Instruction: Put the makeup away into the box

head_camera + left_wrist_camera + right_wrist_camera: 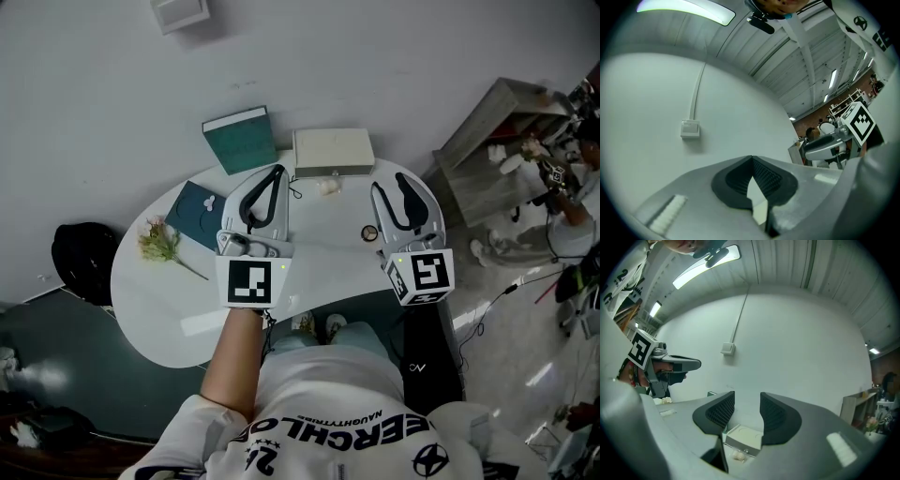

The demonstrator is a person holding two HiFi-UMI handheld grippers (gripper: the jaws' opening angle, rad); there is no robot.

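Right gripper (746, 404) hung spread and empty, left gripper (751, 159) pressed together on nothing. What looked like a small round dark makeup compact (369, 232) lay loose on the white oval table (169, 319). Beyond, the cream rectangular box (333, 152) sat closed. I judged nothing was packed yet.

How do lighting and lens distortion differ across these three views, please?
Head view: soft, even light, with a pale sheen near the front edge of the white table. Left gripper view: heavy fisheye, dark corners, a ceiling lamp blown out to glare. Right gripper view: the same fisheye and dark corners; the box beyond the open right claw shows clearly.
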